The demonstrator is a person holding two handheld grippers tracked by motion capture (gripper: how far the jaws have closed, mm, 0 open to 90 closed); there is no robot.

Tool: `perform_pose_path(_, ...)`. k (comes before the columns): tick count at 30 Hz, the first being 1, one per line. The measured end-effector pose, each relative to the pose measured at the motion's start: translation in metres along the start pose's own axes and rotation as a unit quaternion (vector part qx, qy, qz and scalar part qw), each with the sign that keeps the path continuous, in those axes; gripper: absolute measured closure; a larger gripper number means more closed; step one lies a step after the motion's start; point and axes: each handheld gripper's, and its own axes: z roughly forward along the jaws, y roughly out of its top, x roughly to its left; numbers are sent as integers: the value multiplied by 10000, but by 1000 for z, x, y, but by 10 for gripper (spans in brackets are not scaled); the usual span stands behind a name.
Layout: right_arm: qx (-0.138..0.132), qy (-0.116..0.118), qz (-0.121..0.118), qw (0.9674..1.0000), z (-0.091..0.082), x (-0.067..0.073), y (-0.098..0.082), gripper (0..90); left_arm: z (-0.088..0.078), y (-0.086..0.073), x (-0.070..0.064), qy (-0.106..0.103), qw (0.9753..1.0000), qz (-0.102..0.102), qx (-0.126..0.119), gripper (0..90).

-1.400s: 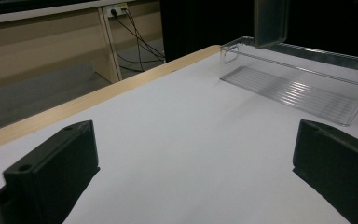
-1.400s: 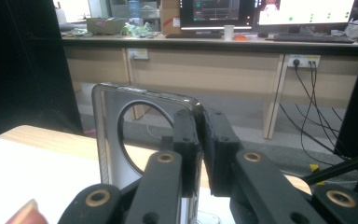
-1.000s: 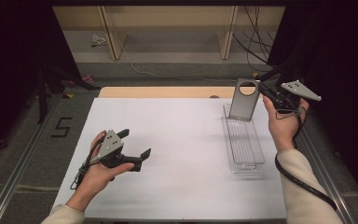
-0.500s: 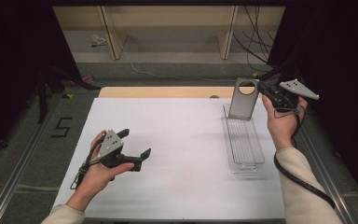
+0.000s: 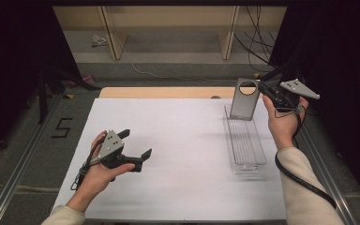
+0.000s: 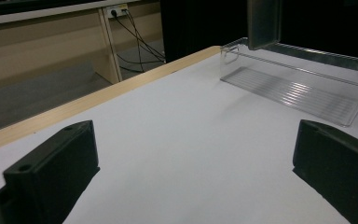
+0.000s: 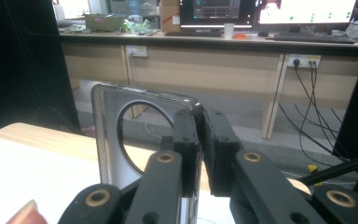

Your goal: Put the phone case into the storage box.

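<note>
Steadiness matters most: right tool [image 5: 261, 89] pinches the grey phone case [image 5: 243, 99] upright, upper right of the high view, over the clear tray [image 5: 244, 145]; left tool [image 5: 135, 144] idles spread.

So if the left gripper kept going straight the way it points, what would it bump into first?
Probably the clear tray. The left gripper is open over bare white table, and the tray lies ahead, slightly to the right, though depth is hard to judge.
</note>
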Motion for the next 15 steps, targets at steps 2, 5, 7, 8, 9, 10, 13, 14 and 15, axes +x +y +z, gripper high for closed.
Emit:
perform_pose_path(2, 18, -17, -3, 10000, 1, -1, -1, 847, 0, 0, 0, 0, 10000, 3, 9, 0)
perform_pose_path(5, 18, -23, 16, 10000, 4, -2, -2, 847, 0, 0, 0, 1, 10000, 4, 7, 0)
perform_pose_path(7, 18, -20, 21, 10000, 5, -1, -2, 846, 0, 0, 0, 3, 10000, -2, -5, 0)
perform_pose_path(8, 15, -15, 14, 10000, 6, -1, -2, 847, 0, 0, 0, 6, 10000, -4, -7, 0)
perform_pose_path(9, 8, -12, 9, 10000, 6, -1, -2, 846, 0, 0, 0, 6, 10000, -4, -7, 0)
perform_pose_path(10, 6, -11, 8, 10000, 7, -1, -1, 847, 0, 0, 0, 5, 10000, -7, -7, 0)
perform_pose_path(13, 9, -16, 13, 10000, 7, -1, -1, 846, 0, -1, 1, 8, 10000, -12, -3, 0)
perform_pose_path(14, 13, -19, 18, 10000, 8, -1, -1, 847, 0, 0, 1, 12, 10000, -10, -3, 0)
perform_pose_path(15, 10, -22, 15, 10000, 8, -1, -1, 847, 0, 0, 1, 15, 10000, -9, -2, 0)
